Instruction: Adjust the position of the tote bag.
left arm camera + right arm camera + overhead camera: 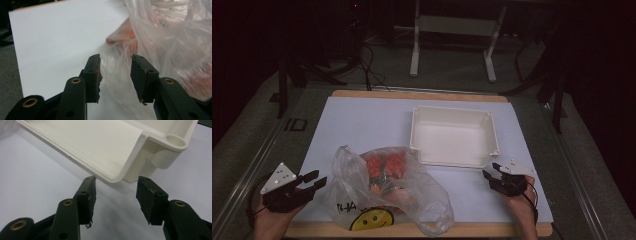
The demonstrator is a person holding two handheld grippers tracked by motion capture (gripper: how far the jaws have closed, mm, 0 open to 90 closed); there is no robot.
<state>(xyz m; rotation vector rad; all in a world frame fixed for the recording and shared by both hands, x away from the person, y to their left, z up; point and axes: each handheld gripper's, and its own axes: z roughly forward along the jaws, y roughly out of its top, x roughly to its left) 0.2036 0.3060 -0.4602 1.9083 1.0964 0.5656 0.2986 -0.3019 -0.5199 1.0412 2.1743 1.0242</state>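
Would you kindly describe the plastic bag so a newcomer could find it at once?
Start at the white sheet covering the table, then look to its near edge, left of the white tray. The plastic bag lies there: crumpled, see-through, with orange-red contents and a yellow smiley face printed on it.

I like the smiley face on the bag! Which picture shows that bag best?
The high view: the whole plastic bag lies there, smiley and all. The left gripper view shows just crinkled plastic up close.

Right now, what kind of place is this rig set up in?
Probably a lab or data-collection workstation, not a home. A white sheet covers a wooden board as a staged work surface; loose cables run across the floor behind it beside a white metal frame; the surroundings are dark.
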